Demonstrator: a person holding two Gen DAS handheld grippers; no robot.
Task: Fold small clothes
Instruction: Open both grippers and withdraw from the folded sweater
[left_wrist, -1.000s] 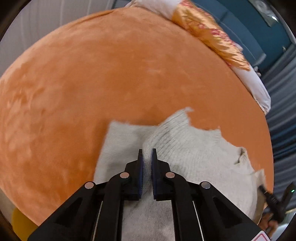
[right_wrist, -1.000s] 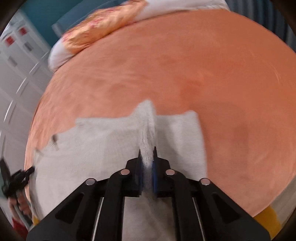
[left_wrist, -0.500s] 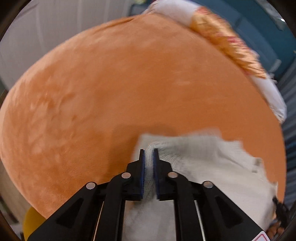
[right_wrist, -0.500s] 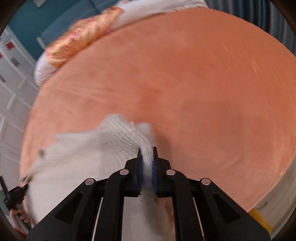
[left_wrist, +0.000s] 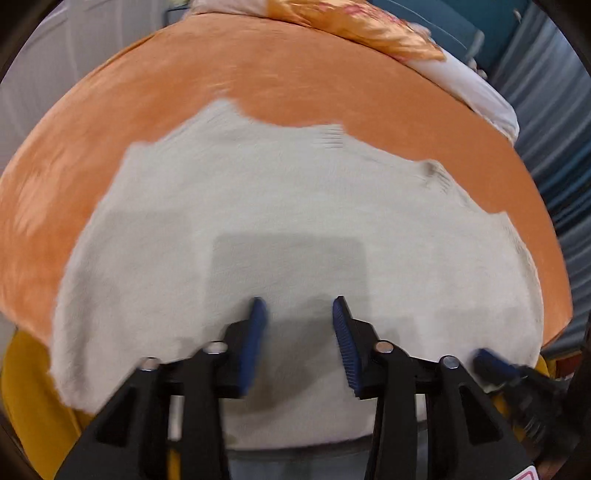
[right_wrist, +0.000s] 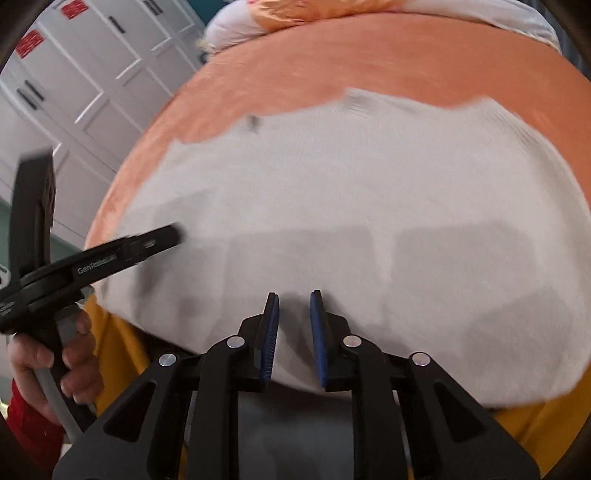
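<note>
A pale grey knitted garment (left_wrist: 288, 206) lies spread flat on an orange plush surface (left_wrist: 295, 77), its near hem at the front edge; it also shows in the right wrist view (right_wrist: 351, 184). My left gripper (left_wrist: 298, 306) is open and empty, just above the garment's near part. My right gripper (right_wrist: 294, 299) is open and empty over the near hem. In the right wrist view the left gripper (right_wrist: 110, 254) shows at the left, held by a hand. The right gripper's blue tip (left_wrist: 491, 365) shows at lower right in the left wrist view.
A gold and white pillow (left_wrist: 388, 33) lies at the far edge of the orange surface. White cabinet doors (right_wrist: 85, 74) stand at the left. A yellow layer (left_wrist: 33, 391) shows under the orange surface's near edge.
Both grippers were shut on the garment's edge and carried it toward me. Both have let go and opened, and the garment now lies spread out flat.
</note>
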